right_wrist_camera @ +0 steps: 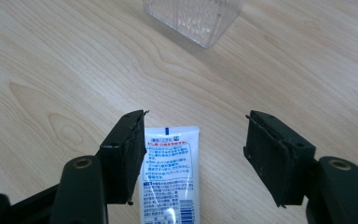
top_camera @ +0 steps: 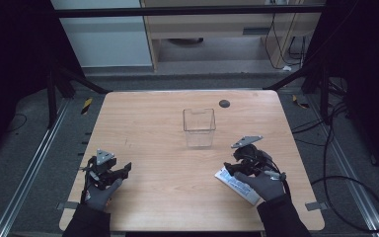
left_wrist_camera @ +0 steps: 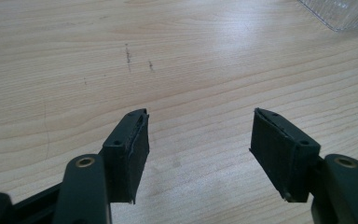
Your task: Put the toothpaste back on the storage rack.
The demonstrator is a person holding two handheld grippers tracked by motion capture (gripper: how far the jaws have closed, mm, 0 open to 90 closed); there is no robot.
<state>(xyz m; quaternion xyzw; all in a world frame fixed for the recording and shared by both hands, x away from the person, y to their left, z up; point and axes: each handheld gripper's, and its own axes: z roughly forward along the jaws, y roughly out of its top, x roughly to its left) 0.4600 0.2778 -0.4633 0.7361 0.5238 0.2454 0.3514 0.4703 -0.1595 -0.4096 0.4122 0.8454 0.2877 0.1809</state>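
One white tube point(right_wrist_camera: 170, 175) lies flat on the tabletop point(top_camera: 158, 148) between the spread jaws of the right hand-held gripper point(right_wrist_camera: 193, 156). One clear box point(top_camera: 199, 127) stands mid-table. The left hand-held gripper point(left_wrist_camera: 198, 156) gapes, holding nothing.

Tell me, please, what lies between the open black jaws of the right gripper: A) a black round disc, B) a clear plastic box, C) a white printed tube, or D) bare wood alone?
C: in the right gripper view the white printed tube lies flat on the wooden table between the open jaws of the right gripper.
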